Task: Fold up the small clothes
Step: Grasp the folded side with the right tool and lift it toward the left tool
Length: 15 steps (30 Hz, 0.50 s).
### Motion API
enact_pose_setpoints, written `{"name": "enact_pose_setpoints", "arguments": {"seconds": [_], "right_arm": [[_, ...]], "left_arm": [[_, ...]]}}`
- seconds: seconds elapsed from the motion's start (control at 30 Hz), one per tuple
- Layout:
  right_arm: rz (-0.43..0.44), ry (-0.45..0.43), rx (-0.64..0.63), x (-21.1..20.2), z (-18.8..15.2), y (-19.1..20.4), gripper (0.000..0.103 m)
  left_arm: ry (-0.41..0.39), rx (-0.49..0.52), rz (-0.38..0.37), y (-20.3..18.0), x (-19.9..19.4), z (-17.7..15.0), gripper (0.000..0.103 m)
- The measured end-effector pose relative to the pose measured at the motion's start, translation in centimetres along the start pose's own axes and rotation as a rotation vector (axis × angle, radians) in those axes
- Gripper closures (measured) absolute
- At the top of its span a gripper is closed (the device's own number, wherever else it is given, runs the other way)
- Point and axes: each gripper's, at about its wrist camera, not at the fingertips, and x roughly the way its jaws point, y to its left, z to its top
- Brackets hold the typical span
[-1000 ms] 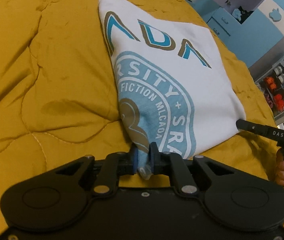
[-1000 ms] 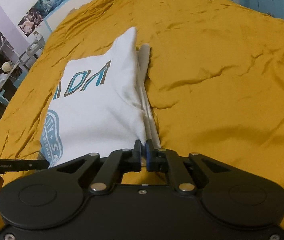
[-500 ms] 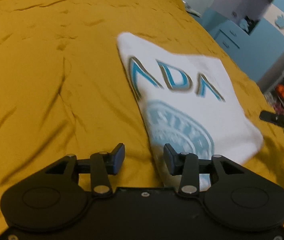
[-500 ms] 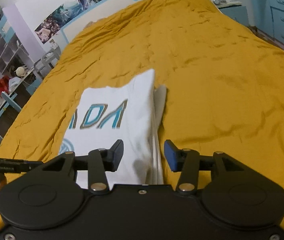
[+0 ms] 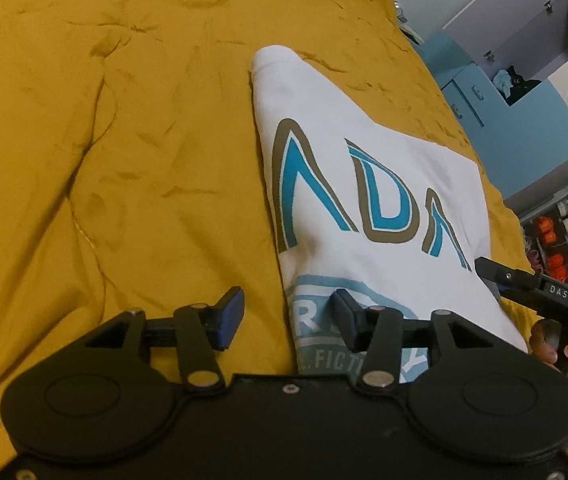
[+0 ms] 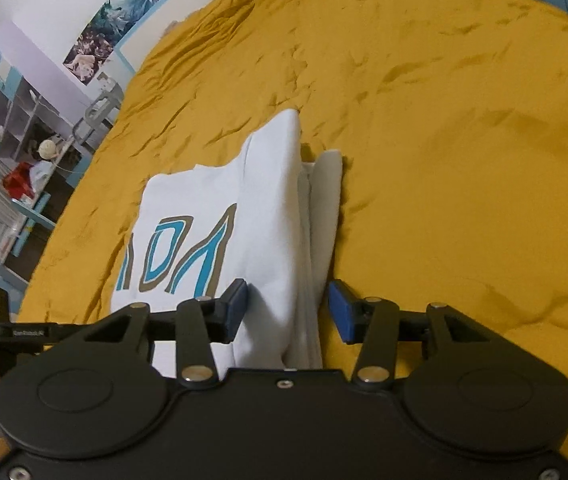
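Folded shirt (image 5: 372,208) lies flat on the bedspread (image 5: 124,160), one corner reaching toward the far end of the bed. Left gripper (image 5: 288,316) sits at the shirt's near left corner, fingers spread, left finger over bedspread, right finger over the shirt. Right gripper (image 6: 288,308) sits at the near right edge, fingers apart on either side of the stacked fold layers (image 6: 316,240), which run along the shirt's right side. Right gripper's tip pokes into the left view at the shirt's right edge. Dresser (image 5: 468,96) stands beyond the bed's right side, shelf unit (image 6: 16,128) off the bed's left side, posters (image 6: 124,20) on the far wall.
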Motion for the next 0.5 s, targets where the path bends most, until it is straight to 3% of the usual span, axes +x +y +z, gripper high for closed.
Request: {"name": "enact_pose_setpoints", "arguments": {"seconds": [0.37, 0.5], "right_arm": [[0.109, 0.02, 0.083, 1.0, 0.4, -1.4, 0.053], [0.135, 0.028, 0.101, 1.3, 0.5, -1.8, 0.048]], "left_arm": [[-0.009, -0.133, -0.193, 2.8, -0.1, 0.2, 0.05], [0.019, -0.111, -0.196, 1.8, 1.3, 0.9, 0.048]]}}
